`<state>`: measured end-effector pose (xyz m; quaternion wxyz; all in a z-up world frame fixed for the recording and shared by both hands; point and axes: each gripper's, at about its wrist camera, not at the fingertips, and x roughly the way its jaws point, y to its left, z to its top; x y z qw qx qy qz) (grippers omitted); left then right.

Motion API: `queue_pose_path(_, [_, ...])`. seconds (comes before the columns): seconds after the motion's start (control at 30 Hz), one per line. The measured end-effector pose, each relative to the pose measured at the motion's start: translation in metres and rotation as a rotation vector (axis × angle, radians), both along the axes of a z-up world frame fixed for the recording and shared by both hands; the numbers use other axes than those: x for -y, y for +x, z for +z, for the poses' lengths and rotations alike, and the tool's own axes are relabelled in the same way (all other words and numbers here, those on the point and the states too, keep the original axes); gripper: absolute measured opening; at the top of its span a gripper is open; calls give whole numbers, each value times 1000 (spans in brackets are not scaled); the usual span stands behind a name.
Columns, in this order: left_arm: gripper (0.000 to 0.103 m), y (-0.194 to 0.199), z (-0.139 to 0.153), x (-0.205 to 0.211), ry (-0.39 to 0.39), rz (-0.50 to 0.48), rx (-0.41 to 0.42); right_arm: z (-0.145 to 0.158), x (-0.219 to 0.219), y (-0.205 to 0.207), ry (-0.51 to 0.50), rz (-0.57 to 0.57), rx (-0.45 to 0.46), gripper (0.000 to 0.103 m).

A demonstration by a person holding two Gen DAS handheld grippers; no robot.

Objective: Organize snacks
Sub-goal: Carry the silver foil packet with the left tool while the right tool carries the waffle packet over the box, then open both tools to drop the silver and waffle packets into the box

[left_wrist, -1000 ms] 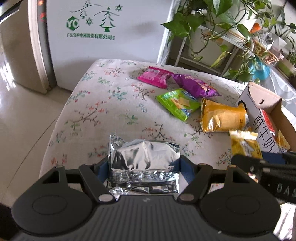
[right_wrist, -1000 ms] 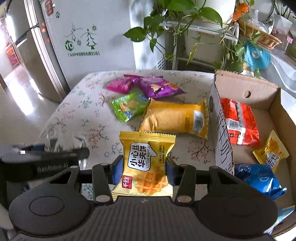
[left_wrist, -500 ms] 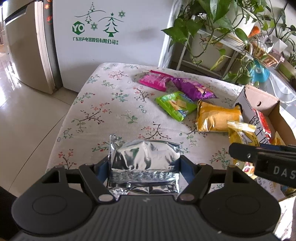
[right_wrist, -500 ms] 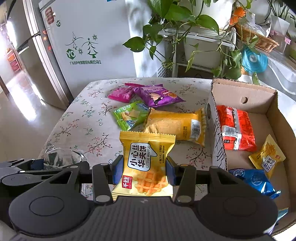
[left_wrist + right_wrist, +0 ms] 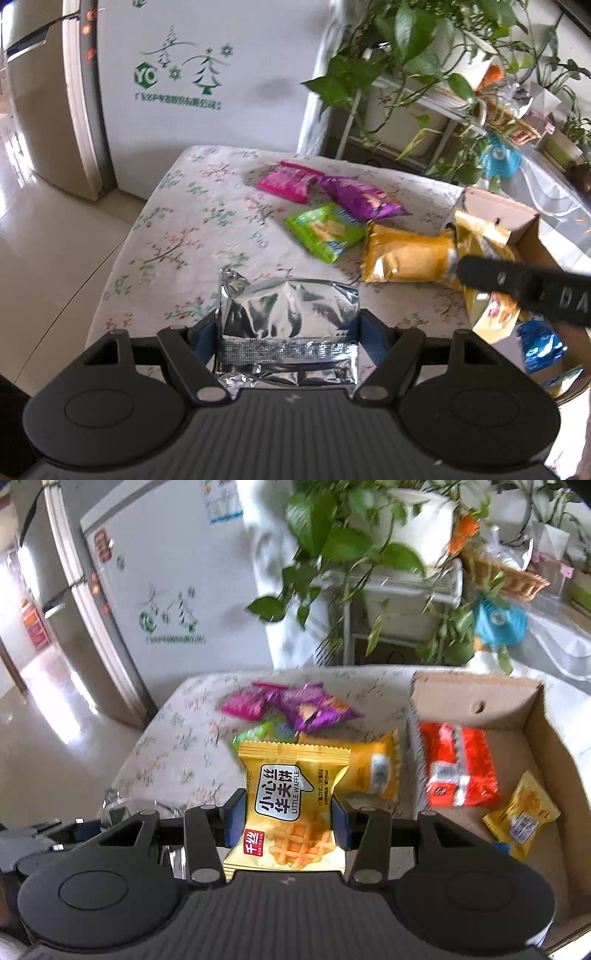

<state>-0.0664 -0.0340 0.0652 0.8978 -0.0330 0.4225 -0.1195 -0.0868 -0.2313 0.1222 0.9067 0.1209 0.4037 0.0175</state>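
- The table, under a floral cloth, lies ahead of and below both grippers.
- The cardboard box sits to the right of the right gripper, with a red packet and a small yellow packet inside it.
- An orange bag lies on the cloth ahead of the left gripper, to its right; beyond it are a green packet, a purple packet and a pink packet.
- The left gripper is clamped on a silver foil packet, clear of the cloth.
- The right gripper is clamped on a yellow waffle packet, just left of the box.
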Motion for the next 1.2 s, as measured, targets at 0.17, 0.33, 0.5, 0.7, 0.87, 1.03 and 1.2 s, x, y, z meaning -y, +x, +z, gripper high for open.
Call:
queue_pose_path(0.17, [75,0,11,19,-27,-31,13,15,30,-8,41,-85,45,54])
queue_pose_path(0.33, [75,1,22,47,-51,-75,30,26,63,-16,65,-178,86,54])
queue_pose_path(0.5, [75,3,31,80,-84,-127,38,31,95,-26,69,-279,108,54])
queue_pose_path(0.7, [75,4,36,122,-121,-193,38,31,132,-40,121,-427,109,54])
queue_pose_path(0.87, [75,4,36,153,-150,-238,29,28,156,-54,181,-549,110,54])
queue_pose_path(1.03, [75,7,30,182,-167,-274,2,24,168,-58,215,-627,96,54])
queue_pose_path(1.2, [76,9,27,208,-174,-313,-3,21,173,-60,221,-675,86,54])
